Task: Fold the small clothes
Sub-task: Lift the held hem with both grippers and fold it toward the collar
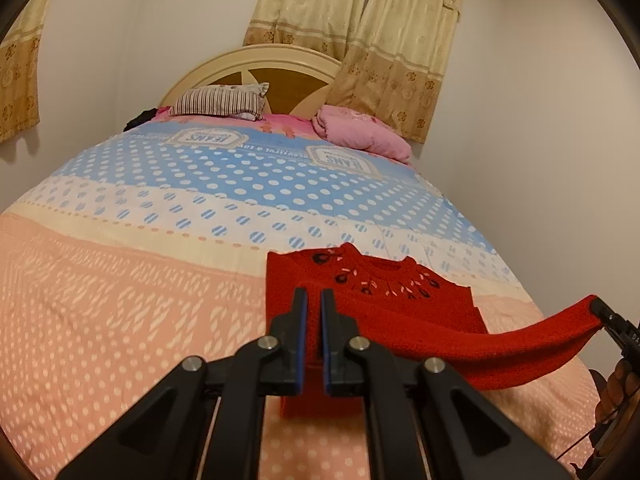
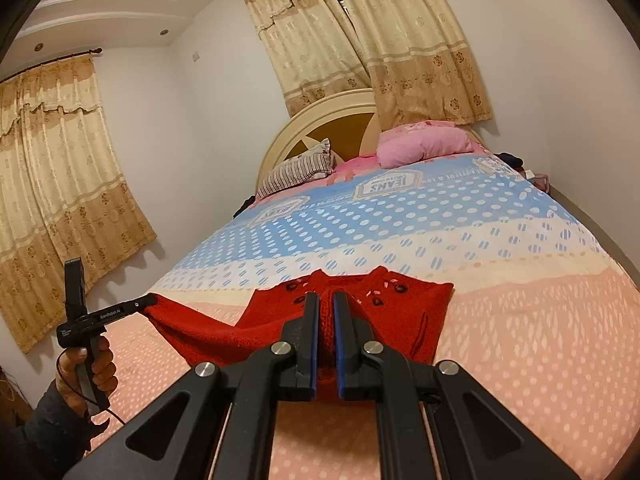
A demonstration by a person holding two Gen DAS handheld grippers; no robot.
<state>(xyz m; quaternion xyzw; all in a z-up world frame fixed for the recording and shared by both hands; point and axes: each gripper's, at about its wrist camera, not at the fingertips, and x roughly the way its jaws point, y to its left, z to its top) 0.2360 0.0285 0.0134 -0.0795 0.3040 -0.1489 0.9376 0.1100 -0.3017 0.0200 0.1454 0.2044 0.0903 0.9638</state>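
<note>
A red knitted sweater (image 1: 404,304) lies on a bed (image 1: 120,300) covered in a peach, white and blue dotted spread, with its embroidered collar toward the headboard at the top of the frame. Its near hem is lifted off the spread and stretched between two hand-held grippers.

In the left wrist view, the left gripper (image 1: 314,300) fills the lower centre. Its blue-lined fingers are closed, and red knit shows between and below them, so it appears to pinch one hem corner, though the exact pinch point is hard to make out behind the black fingers. From there the raised hem runs as a sagging red band to the lower right of the frame, where the right gripper (image 1: 598,308) clamps the other corner.

In the right wrist view, the right gripper sits at lower centre, closed on a ridge of red knit. The same band sags away to the left of the frame, ending at the left gripper, which a hand (image 2: 86,364) in a dark sleeve holds by its handle.

The relation that matters is this: the held hem runs side to side across the frame, while the collar lies straight ahead of both grippers, farther up the frame. Both grippers look about equally near it. Judging from this, the fold calls for carrying the hem forward over the body toward the collar, both sides level.
</note>
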